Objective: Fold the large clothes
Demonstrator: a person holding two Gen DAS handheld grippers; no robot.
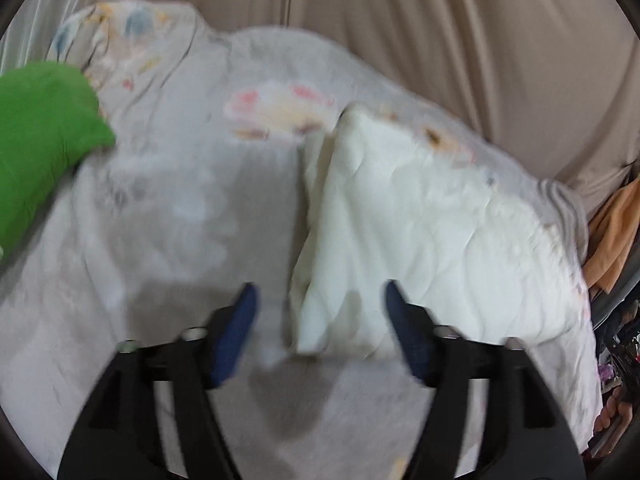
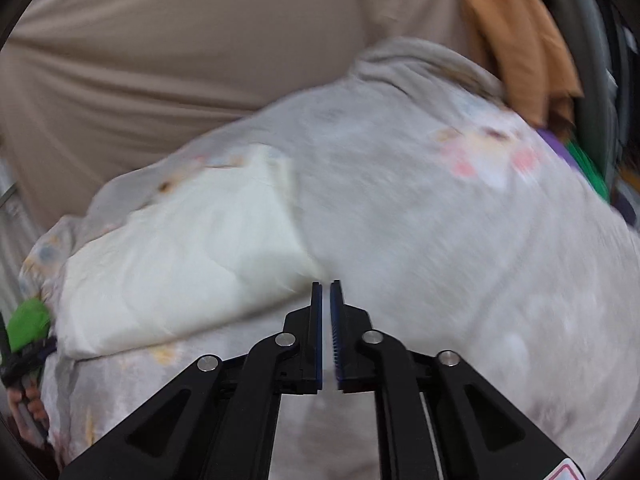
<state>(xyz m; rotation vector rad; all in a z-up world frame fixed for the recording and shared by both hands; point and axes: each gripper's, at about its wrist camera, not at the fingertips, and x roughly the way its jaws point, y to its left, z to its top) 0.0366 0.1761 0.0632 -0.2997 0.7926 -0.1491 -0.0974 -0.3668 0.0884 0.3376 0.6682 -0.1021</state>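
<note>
Beige draped curtain fabric [image 1: 440,40] fills the background behind the grey quilted blanket with pastel cartoon prints [image 1: 168,200], which spreads over the bed surface and takes most of both views. A corner of that blanket is turned over, showing its cream-white quilted underside [image 1: 400,220] lying on top of the grey side. Green cloth [image 1: 44,128] sits at the blanket's left edge in the left view. Orange fabric [image 2: 516,40] hangs just past the blanket's far right edge. Left hand-held gripper [image 1: 320,292] hovers above the blanket with jaws spread, nothing between them, the folded cream edge below. Right hand-held gripper [image 2: 326,286] has jaws nearly pressed together, a thin gap, nothing pinched. Both views motion-blurred.
</note>
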